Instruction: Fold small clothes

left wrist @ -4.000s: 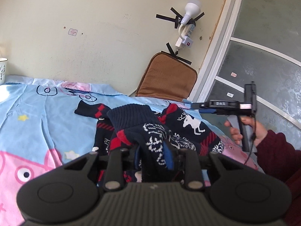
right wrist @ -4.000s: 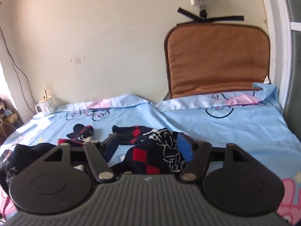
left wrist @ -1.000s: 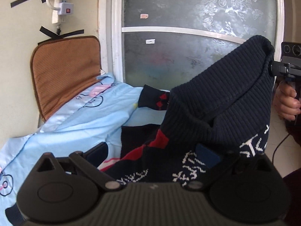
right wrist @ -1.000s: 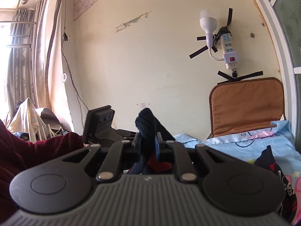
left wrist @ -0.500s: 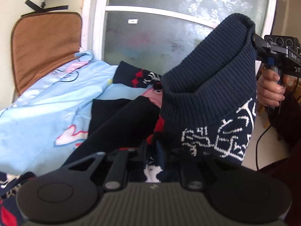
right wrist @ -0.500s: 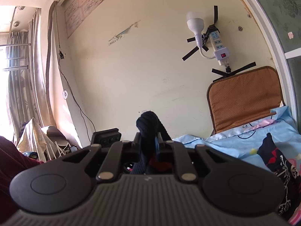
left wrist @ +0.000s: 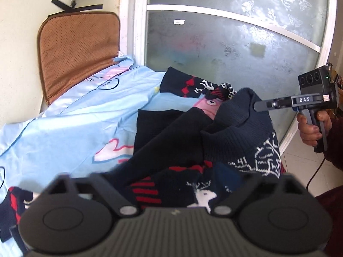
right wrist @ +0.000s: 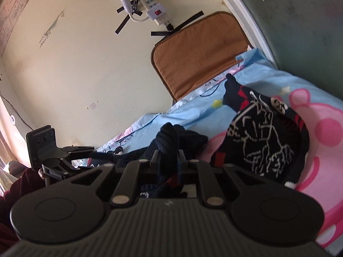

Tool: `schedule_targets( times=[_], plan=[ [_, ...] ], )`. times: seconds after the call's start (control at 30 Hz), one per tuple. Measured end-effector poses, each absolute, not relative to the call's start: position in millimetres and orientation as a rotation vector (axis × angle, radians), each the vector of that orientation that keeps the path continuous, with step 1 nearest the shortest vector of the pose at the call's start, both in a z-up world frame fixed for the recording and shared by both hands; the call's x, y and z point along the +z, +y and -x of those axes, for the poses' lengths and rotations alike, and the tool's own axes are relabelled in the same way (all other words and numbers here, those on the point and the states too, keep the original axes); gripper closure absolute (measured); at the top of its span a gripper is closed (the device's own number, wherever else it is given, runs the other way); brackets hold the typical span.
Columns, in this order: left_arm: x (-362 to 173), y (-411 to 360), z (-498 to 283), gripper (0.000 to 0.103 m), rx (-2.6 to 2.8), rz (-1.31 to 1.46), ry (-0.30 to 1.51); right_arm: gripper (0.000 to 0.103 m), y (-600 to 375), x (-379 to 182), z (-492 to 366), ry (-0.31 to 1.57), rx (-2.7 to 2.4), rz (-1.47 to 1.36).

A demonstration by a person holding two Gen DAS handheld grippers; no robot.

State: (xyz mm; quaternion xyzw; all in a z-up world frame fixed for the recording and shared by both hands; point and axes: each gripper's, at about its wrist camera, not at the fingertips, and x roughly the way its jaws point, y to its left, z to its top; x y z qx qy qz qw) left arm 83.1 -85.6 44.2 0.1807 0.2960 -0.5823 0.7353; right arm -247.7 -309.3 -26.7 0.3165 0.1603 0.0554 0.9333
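A small dark navy knit sweater (left wrist: pixel 231 137) with red diamonds and white patterns lies over the blue cartoon bed sheet (left wrist: pixel 70 128). My left gripper (left wrist: pixel 171 177) stands open, its fingers spread on either side of the sweater's body. My right gripper (right wrist: pixel 168 150) is shut on the sweater's ribbed hem (right wrist: pixel 169 137); in the left wrist view it (left wrist: pixel 255 106) pinches the ribbed edge low over the bed. A sleeve (left wrist: pixel 193 85) lies spread toward the far side; it also shows in the right wrist view (right wrist: pixel 263 132).
A brown cushion (left wrist: pixel 77 49) leans on the wall at the bed's head. A frosted glass door (left wrist: pixel 235 42) runs along the bed's far side. A power strip and bulb (right wrist: pixel 148 6) are taped to the wall. Another sleeve end (left wrist: pixel 12 201) lies at lower left.
Both grippers have come down, lowering the sweater from held up in the air onto the bed. My left gripper has opened and let go of the fabric; the right still grips the hem.
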Motion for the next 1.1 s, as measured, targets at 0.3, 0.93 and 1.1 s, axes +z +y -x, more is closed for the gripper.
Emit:
schedule_targets(
  times=[0.3, 0.93, 1.1],
  plan=[
    [22.0, -96.1, -69.7, 0.087, -1.253, -0.541, 0.631, 0.083, -312.9, -28.2, 249.8, 0.322, 0.112, -0.711],
    [37.0, 68.2, -58.2, 0.064, -0.894, -0.015, 0.556, 0.063, -297.7, 2.4, 210.8, 0.259, 0.073, -0.585],
    [49.2, 63.5, -58.6, 0.004, -0.929, -0.005, 0.472, 0.06, -278.3, 6.9, 209.8, 0.337, 0.099, -0.409]
  ],
)
